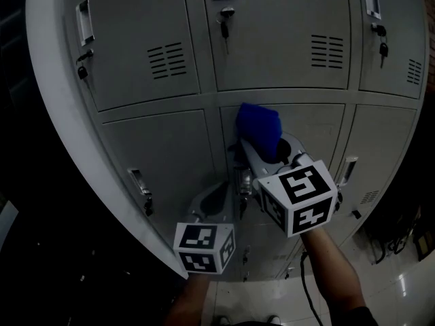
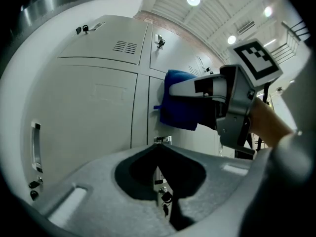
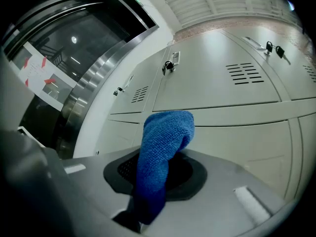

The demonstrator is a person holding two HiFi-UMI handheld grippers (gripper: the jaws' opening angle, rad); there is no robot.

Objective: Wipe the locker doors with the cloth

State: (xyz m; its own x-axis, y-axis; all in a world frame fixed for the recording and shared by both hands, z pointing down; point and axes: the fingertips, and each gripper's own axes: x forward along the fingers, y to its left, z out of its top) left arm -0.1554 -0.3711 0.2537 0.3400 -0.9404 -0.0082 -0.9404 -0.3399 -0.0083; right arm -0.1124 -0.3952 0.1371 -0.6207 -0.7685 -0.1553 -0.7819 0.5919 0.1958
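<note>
We're looking down a grey locker bank: two rows of doors in the head view, w/ vent slots and keys hanging in the locks. The mid door of the lower row is the one being worked. The blue cloth is sitting at its upper left corner, next to the seam. From the left gripper view it's looking like it's touching the panel.

The right gripper is reaching fwd at that door, jaws clamping the cloth. In its own view the cloth is bunching up out of the jaws and folding over the tips. We're judging it's held that way to give a padded face to rub w/ and keep metal off the paint.

The left gripper is hanging lower, just beside the right one and apart from the cloth. Its jaws are meeting at the tips w/ nothing btwn them; only a locker key is showing thru the gap behind the tips. We're reading it as parked out of the wipe path.

We're guessing wiping is under way on this door; can't tell if the other doors are clean.
</note>
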